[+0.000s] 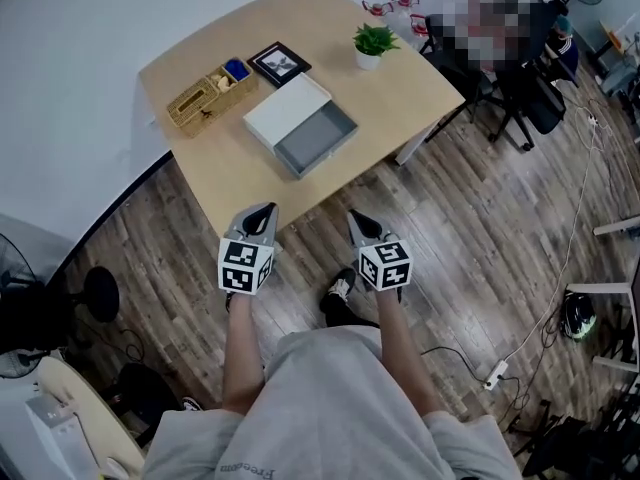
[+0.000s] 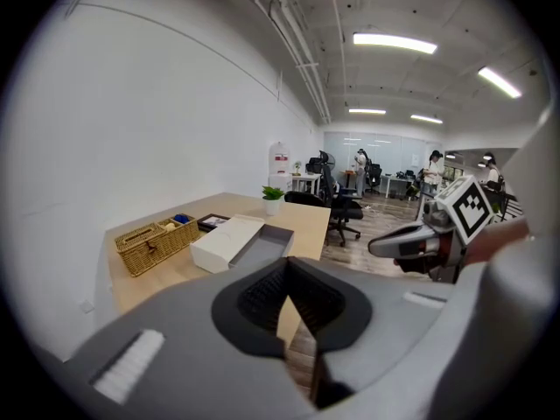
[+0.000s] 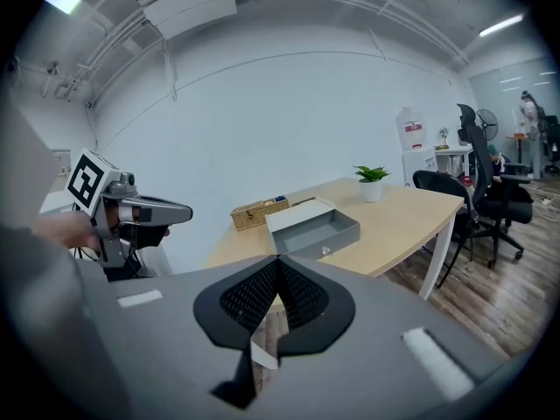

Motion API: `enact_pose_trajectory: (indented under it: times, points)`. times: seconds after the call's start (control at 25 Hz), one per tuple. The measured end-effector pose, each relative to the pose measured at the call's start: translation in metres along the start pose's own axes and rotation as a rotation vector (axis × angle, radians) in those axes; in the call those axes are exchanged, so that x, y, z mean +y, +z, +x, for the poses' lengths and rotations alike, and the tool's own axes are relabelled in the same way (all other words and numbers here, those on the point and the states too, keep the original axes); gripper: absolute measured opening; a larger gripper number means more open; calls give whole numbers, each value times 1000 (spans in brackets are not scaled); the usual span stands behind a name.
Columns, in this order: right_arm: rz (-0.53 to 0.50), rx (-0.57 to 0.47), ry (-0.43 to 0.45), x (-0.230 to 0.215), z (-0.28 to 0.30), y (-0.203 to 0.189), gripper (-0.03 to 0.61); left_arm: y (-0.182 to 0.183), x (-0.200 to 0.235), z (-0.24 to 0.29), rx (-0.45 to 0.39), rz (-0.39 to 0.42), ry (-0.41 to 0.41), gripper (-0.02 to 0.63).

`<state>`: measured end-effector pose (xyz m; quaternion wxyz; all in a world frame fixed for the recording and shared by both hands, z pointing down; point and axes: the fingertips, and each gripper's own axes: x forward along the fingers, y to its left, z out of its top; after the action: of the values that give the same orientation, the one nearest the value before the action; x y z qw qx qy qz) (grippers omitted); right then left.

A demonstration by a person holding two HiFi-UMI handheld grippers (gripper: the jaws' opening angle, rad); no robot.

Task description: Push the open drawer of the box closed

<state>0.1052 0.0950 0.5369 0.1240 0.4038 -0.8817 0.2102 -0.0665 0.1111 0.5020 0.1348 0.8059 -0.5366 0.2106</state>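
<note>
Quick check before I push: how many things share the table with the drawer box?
3: a wicker basket at the far left, a framed picture just beyond the box, a potted plant far right. Nothing seems hidden.

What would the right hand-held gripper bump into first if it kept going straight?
Probably the near edge of the table, or the front of the open drawer beyond it if the right hand-held gripper passes above; height is hard to judge.
</note>
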Motion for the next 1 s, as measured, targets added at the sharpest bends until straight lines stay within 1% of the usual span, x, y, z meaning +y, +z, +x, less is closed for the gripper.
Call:
enact_pose_trajectory:
  times: [0.16, 0.36, 0.52, 0.68, 0.84, 1.0]
  points:
    - [2, 10, 11, -19, 27, 12, 0, 9, 16, 24, 11, 0, 15, 51]
    - [-50, 40, 32, -33, 48, 20, 0, 18, 33, 50, 0, -26, 47, 52]
    - [-66, 57, 24, -47, 60, 21, 0, 20, 41, 65, -3, -39, 42, 51]
    - [-45, 58, 7, -60, 73, 26, 0, 20, 54, 77, 7, -59, 47, 51]
    - [-30, 64, 2, -68, 97, 31, 0, 25, 74, 92, 18, -48, 36, 51]
    - [-51, 95, 4, -70, 126, 39, 0, 42, 98, 116, 14, -55, 14, 51]
